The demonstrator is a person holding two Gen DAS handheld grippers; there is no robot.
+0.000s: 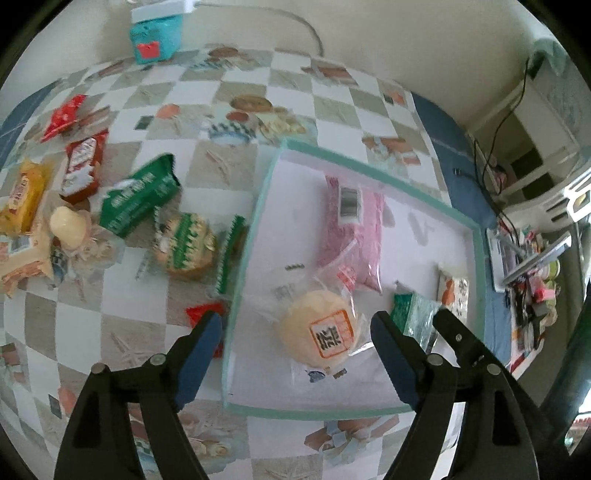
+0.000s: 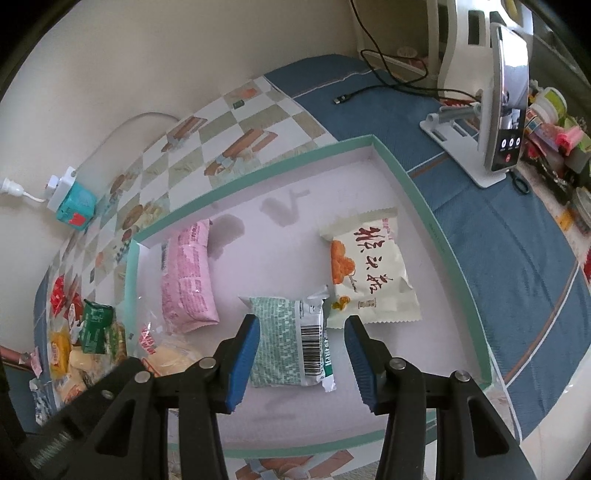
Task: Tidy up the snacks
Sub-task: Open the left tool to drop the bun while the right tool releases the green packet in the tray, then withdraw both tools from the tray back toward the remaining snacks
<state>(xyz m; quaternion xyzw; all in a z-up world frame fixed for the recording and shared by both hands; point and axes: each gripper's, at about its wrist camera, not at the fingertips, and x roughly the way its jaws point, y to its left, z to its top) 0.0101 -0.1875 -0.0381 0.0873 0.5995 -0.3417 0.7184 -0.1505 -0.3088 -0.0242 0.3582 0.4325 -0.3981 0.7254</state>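
A shallow teal-rimmed tray [image 1: 369, 162] [image 2: 443, 236] lies on the checkered tablecloth. In it are a pink packet [image 1: 354, 229] [image 2: 188, 277], a round bun in clear wrap [image 1: 321, 328] [image 2: 173, 358], a green-patterned packet [image 2: 284, 343] [image 1: 413, 314] and a white packet with orange print [image 2: 369, 273] [image 1: 454, 291]. My left gripper [image 1: 295, 332] is open above the bun, empty. My right gripper [image 2: 301, 339] is open over the green-patterned packet, empty. Loose snacks lie left of the tray: a green pack [image 1: 140, 195], a red pack [image 1: 83, 166], a yellow pack [image 1: 22, 195], a round green-labelled cake [image 1: 184, 243].
A teal box with a plug adapter [image 1: 157, 33] [image 2: 72, 199] stands at the wall. A phone on a white stand [image 2: 506, 99] and a black cable [image 2: 388, 81] are on the blue cloth right of the tray. Cluttered small items [image 2: 554, 125] lie far right.
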